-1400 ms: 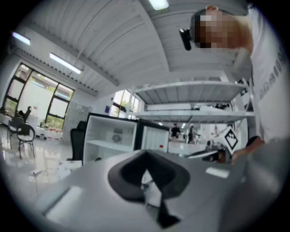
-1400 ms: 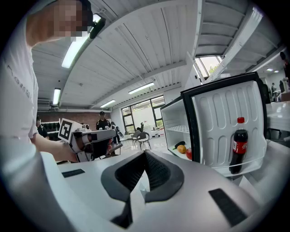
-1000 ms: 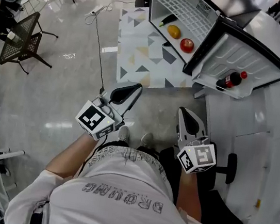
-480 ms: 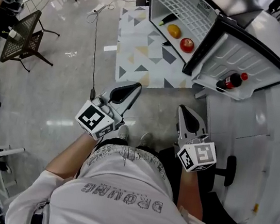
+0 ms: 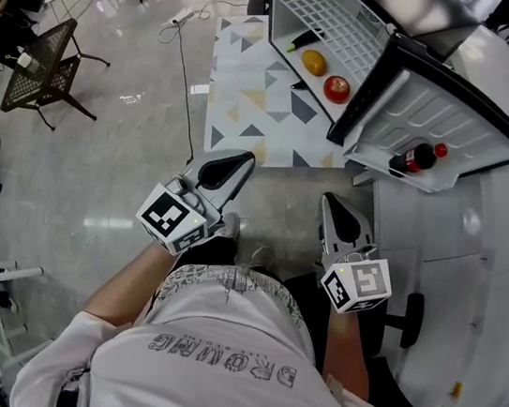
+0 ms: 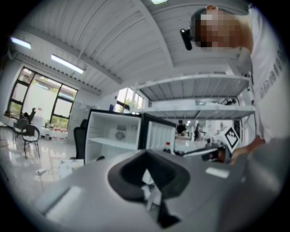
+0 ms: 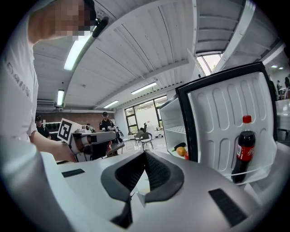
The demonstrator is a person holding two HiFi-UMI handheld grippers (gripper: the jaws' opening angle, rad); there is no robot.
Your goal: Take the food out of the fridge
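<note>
Jaws: both pairs are pressed together with nothing in them. The left gripper [image 5: 242, 161] and right gripper [image 5: 332, 205] are just held out front, I'd guess because there's nothing to carry yet.
Food: an orange round fruit [image 5: 314, 62], a red round fruit [image 5: 336, 89] and a dark green long vegetable [image 5: 305, 37] sit inside the small white fridge [image 5: 288, 9], well ahead of both grippers.
Door: the black-edged fridge door [image 5: 439, 107] is swung wide, so reaching in looks easy.

Fridge shelf [image 5: 356, 33]: white wire rack at 1 o'clock in the head view. A dark green vegetable [image 5: 306, 38], an orange fruit [image 5: 314, 62] and a red fruit [image 5: 336, 89] lie in a row near its front edge.
Door shelf [image 5: 371, 154]: at 2 o'clock, holding a cola bottle [image 5: 418, 158].
Floor [image 5: 128, 160]: glossy grey. A triangle-patterned mat [image 5: 251, 102] lies at 12 o'clock, a cable [image 5: 183, 73] at 11, a chair [image 5: 47, 72] at 10.
</note>
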